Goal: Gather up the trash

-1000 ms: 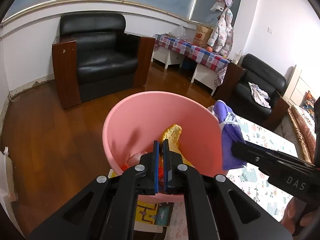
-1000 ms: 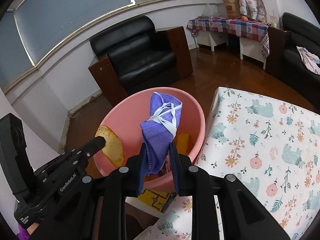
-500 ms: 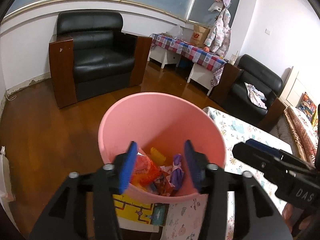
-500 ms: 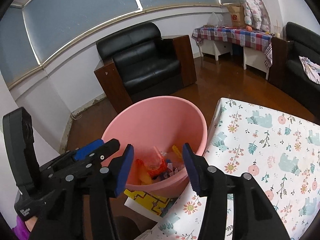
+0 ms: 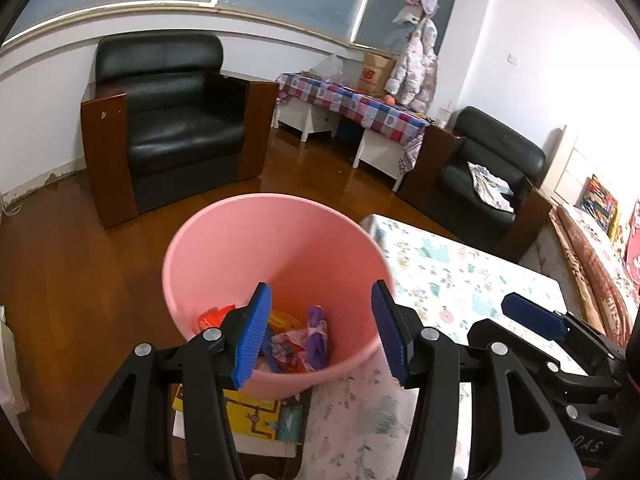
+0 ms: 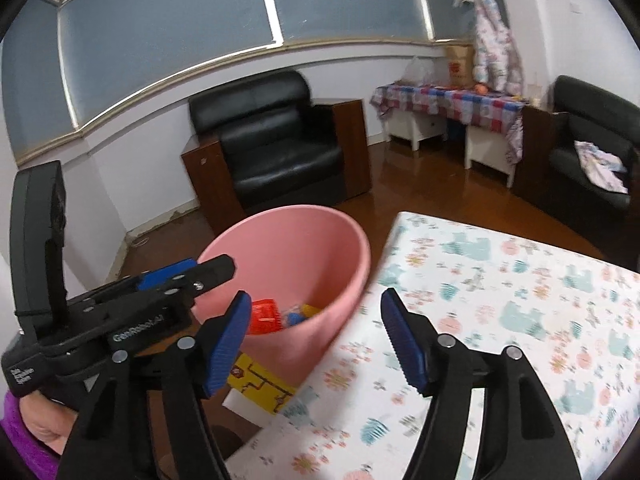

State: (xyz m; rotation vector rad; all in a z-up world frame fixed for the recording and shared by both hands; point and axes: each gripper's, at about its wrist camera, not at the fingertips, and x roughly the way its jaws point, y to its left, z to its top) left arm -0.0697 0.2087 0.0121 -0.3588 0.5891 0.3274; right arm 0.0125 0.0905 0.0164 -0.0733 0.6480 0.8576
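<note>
Both wrist cameras look steeply down from close above the table's edge (image 5: 372, 220), sharing the pink bucket (image 5: 224, 240) and armchair (image 6: 276, 148).

A black armchair (image 5: 172, 128) with wooden sides stands against the far wall on the wood floor (image 5: 68, 264). A checked-cloth side table (image 5: 352, 104) bears a paper bag (image 5: 376, 72) — a second armchair (image 5: 488, 176), cloth on its seat, stands beside it. A yellow box (image 5: 256, 420) lies at the floral tablecloth's (image 6: 520, 304) edge.
</note>
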